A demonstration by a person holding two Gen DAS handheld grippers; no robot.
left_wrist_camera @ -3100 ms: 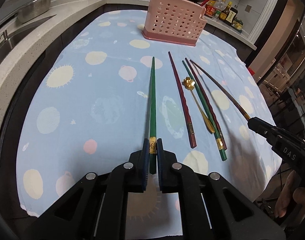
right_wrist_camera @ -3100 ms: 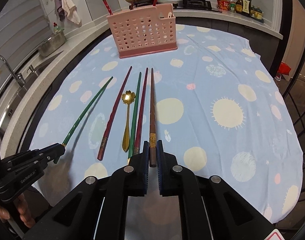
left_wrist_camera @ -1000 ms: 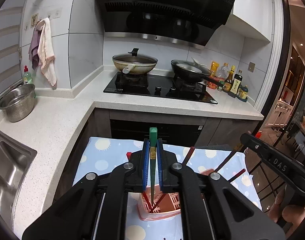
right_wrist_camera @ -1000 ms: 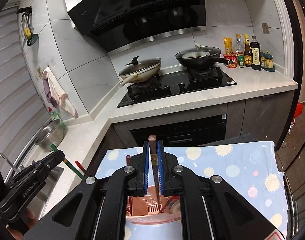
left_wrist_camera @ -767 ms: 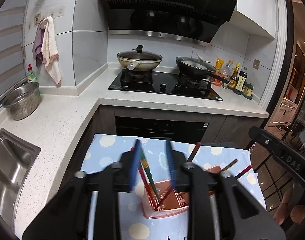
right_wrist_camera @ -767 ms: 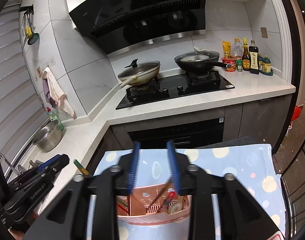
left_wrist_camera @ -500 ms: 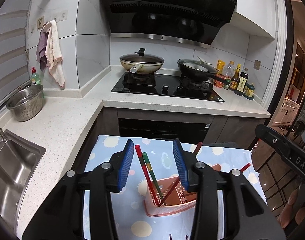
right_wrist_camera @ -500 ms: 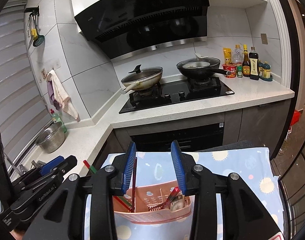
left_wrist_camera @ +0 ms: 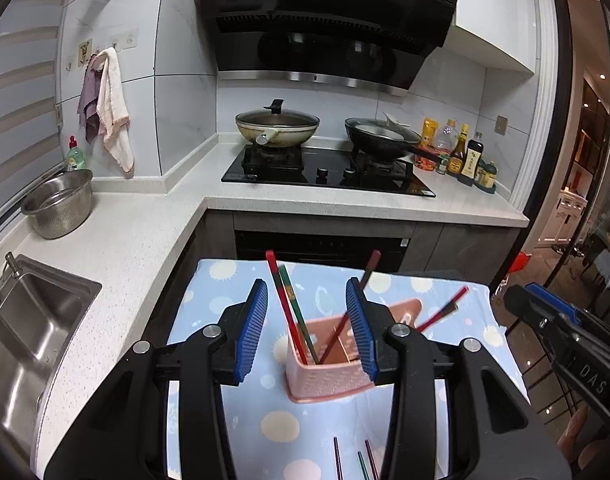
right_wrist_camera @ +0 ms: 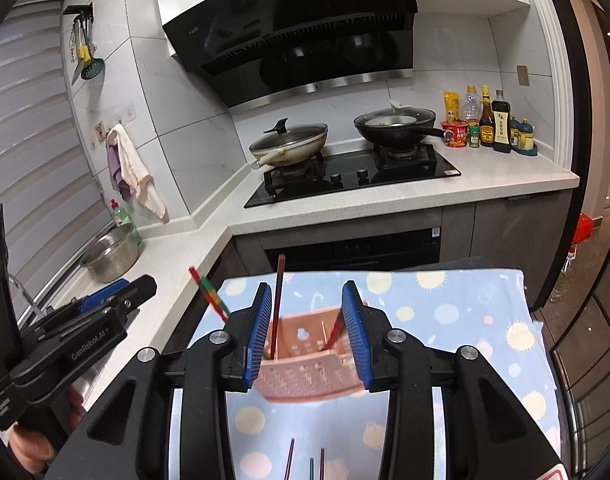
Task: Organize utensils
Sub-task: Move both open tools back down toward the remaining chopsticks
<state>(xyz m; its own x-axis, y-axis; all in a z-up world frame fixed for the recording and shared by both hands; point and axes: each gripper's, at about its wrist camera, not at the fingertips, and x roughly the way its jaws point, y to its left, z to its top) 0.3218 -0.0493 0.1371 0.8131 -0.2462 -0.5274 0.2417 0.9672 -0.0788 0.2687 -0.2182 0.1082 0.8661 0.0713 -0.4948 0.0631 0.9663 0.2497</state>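
So both grippers (left_wrist_camera: 307,328) (right_wrist_camera: 307,326) hang wide open, empty, above the basket (left_wrist_camera: 329,376); several chopsticks (left_wrist_camera: 289,312) stand inside, three more (left_wrist_camera: 355,460) lie on the cloth just before it.

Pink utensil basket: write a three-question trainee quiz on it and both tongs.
1. True or false: the left tongs are shut on a chopstick.
2. Which stands in the pink utensil basket? A green chopstick; B whisk; C ladle.
3. Fill in: the chopstick tips on the dotted tablecloth lie ____ the basket, toward the camera.

Key: 1 false, both the left and the right tongs are open; 2 A; 3 outside.
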